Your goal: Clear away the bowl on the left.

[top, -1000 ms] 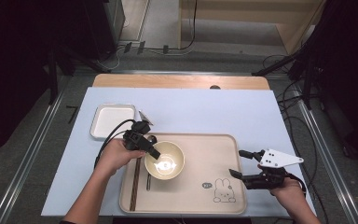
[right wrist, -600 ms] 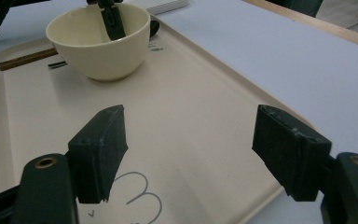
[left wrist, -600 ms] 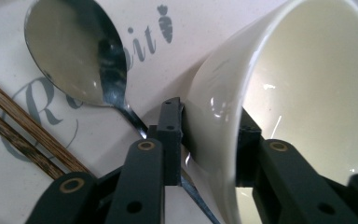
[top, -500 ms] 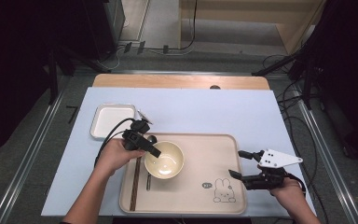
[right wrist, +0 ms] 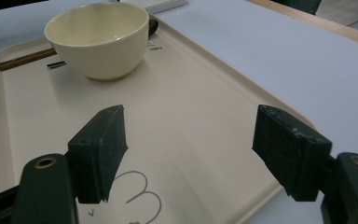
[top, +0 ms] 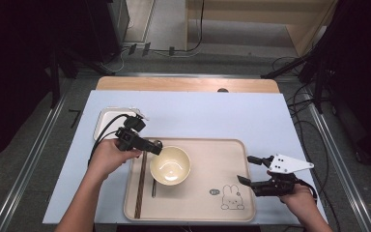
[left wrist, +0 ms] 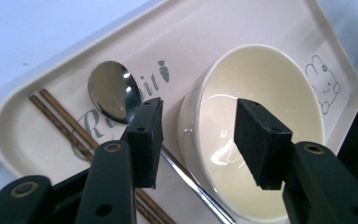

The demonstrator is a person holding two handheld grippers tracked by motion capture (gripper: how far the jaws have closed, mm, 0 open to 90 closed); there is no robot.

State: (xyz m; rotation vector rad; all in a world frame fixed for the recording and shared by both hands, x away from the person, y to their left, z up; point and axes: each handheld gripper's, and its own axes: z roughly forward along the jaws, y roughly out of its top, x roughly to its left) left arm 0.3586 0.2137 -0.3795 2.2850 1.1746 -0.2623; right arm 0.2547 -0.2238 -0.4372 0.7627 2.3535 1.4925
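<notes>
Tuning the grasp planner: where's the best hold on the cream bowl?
Pinch the cream bowl at its rim, coming from above on its left side, one finger inside and one outside. It stands upright and empty, the wall is thin, and the spoon lies close beside it.

A lab (not a kitchen): metal rails (top: 29, 159) and loose floor cables (top: 299, 104) flank the table (top: 212, 116).

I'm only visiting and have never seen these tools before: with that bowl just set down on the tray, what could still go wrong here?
The left gripper has just been opening, and its jaws straddle the rim of the cream ceramic bowl; lifting off at a slant could catch the rim and tip it.

The shiny metal spoon and brown wooden chopsticks lie close beside the bowl, so a nudge might scatter them across the beige rabbit-print tray.
</notes>
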